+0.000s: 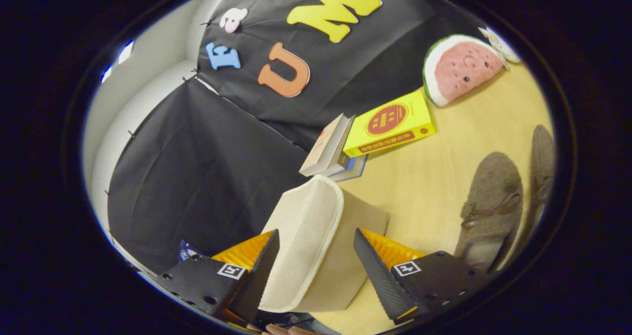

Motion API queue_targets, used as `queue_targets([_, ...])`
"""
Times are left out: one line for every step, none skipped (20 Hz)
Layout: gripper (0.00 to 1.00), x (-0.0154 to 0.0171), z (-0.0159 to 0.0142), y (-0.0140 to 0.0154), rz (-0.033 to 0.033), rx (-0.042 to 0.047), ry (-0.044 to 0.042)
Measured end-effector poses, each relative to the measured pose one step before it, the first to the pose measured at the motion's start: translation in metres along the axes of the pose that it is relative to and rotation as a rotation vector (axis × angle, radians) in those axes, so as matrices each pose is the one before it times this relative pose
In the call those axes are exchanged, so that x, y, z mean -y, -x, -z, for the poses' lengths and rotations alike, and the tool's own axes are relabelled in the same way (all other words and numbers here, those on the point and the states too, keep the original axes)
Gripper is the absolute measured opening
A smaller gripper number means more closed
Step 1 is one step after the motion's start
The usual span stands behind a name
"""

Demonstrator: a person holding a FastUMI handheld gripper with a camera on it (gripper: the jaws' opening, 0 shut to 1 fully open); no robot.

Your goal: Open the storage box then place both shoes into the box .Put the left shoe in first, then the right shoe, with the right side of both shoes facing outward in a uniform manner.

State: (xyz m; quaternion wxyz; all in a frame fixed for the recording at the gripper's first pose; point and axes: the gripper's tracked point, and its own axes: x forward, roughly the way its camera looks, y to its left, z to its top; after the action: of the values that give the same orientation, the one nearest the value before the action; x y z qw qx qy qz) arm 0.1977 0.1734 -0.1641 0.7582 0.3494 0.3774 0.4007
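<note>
A beige fabric storage box (363,236) stands on the wooden table (434,177). Its textured lid (306,226) with white piping lies between my fingers. My gripper (316,233) is open, its fingers wide apart on either side of the lid. One finger is close against the lid's outer face, while the other stands a little off the piping, in front of the box wall. Two grey-brown suede lace-up shoes (493,201) (542,162) lie side by side on the table beyond the box, off to one side of the fingers.
A yellow book (390,123) and a pale book (328,147) rest on a third one past the box, near the black cloth wall. A watermelon plush (459,68) lies farther along the table. Part of a hand (286,330) shows behind the fingers.
</note>
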Motion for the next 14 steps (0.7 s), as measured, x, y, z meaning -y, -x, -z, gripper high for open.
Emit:
queue_targets([0.92,-0.00036,-0.00061,-0.00108,-0.03506,-0.01292,-0.04375])
queue_targets([0.92,-0.00223,0.0002,-0.00374,-0.03994,-0.0156,-0.04095])
queue_targets([0.92,-0.00396,0.00236,-0.00429,-0.04229,-0.01873,-0.03476])
queue_targets([0.92,-0.0021,0.00177,-0.00477,-0.02969,-0.01823,-0.02328])
queue_targets([0.92,0.00266,0.00113,-0.00343,-0.0026,-0.01208,-0.01378])
queue_targets([0.92,0.00114,0.00154,-0.0048,-0.00102,-0.00904,-0.01568])
queue_targets([0.92,-0.00074,0.00548,-0.00463,-0.00268,-0.01695,-0.01658])
queue_targets([0.92,-0.00277,0.00591,-0.00371,-0.00864,-0.02214,-0.01116])
queue_targets([0.92,0.0003,0.00578,-0.00431,0.01106,-0.01325,0.00139])
queue_targets([0.92,0.00652,-0.00222,0.00117,0.03148,0.00992,0.0047])
queue_targets([0.81,-0.00415,-0.00128,-0.0029,-0.00741,0.00457,-0.01352])
queue_targets([0.7,0.00004,-0.00204,0.00419,0.01147,0.00633,-0.0034])
queue_targets([0.59,-0.00172,0.00031,0.004,0.00865,-0.00131,-0.00821])
queue_targets([0.56,-0.00123,0.00152,0.00503,0.00842,-0.00809,0.00726])
